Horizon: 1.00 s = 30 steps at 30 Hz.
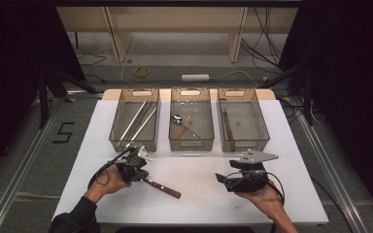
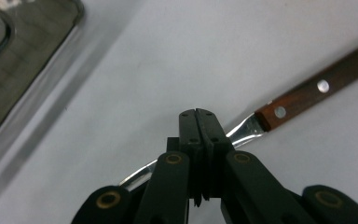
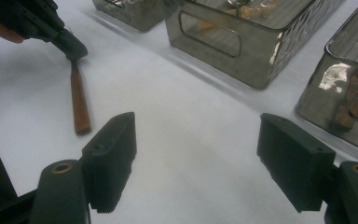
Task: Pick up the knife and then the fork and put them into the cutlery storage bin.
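A white table (image 1: 291, 194) is set on a grey floor (image 1: 24, 145) marked with a black "5" (image 1: 63, 132), flanked by dark curtains (image 1: 9, 58), with pale wooden furniture (image 1: 175, 29) and trailing cables (image 1: 260, 34) seen beyond.

I count three mesh baskets (image 1: 134, 141) in a row, one wooden-handled knife (image 1: 164, 188) on the table, one spoon (image 1: 178, 120) in the middle basket, and two grippers (image 1: 135, 166).
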Tool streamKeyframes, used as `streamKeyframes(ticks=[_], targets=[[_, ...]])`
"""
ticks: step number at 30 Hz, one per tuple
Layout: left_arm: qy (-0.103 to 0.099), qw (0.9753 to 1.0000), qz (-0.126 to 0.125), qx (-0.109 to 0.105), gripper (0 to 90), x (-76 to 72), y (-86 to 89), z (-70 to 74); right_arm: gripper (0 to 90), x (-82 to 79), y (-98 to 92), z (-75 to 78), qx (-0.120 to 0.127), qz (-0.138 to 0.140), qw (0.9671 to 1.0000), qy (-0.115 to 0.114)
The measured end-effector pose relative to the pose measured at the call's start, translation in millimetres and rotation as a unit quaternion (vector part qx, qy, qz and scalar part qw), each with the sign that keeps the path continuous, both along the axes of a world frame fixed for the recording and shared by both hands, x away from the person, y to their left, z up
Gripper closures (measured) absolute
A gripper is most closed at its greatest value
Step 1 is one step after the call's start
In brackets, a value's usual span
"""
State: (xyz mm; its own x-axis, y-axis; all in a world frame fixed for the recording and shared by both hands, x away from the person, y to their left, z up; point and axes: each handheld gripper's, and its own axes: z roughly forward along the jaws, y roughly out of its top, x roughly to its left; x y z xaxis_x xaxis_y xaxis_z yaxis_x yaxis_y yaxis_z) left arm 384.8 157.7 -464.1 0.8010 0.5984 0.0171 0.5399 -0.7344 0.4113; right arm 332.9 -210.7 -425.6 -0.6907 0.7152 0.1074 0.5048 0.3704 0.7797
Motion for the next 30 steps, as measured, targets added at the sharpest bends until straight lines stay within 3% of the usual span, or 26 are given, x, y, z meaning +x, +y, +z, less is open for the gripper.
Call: streamKeyframes(ticks=[9,19,22,26,30], targets=[[0.012,0.9999,0.011,0.004,88.8,-12.3,1.2,0.6,29.3,-0.7,0.8,-0.1,-0.003,0.001,1.0,-0.001],[0.024,0.9996,-0.005,0.013,88.8,-15.3,1.3,2.0,29.3,-0.4,0.4,-0.7,-0.005,0.0,1.0,-0.001],[0.019,0.9998,-0.008,0.006,87.6,-15.9,-0.7,2.7,29.3,-0.4,0.4,-0.6,-0.004,0.0,1.0,-0.001],[0.007,0.9996,-0.026,0.002,73.2,-17.7,-3.9,12.7,29.3,-0.3,-0.1,-0.3,-0.003,0.001,1.0,-0.001],[-0.002,0.9993,-0.031,-0.018,56.5,-20.0,-10.1,23.7,29.3,0.1,0.3,-0.9,-0.003,0.001,1.0,0.002]])
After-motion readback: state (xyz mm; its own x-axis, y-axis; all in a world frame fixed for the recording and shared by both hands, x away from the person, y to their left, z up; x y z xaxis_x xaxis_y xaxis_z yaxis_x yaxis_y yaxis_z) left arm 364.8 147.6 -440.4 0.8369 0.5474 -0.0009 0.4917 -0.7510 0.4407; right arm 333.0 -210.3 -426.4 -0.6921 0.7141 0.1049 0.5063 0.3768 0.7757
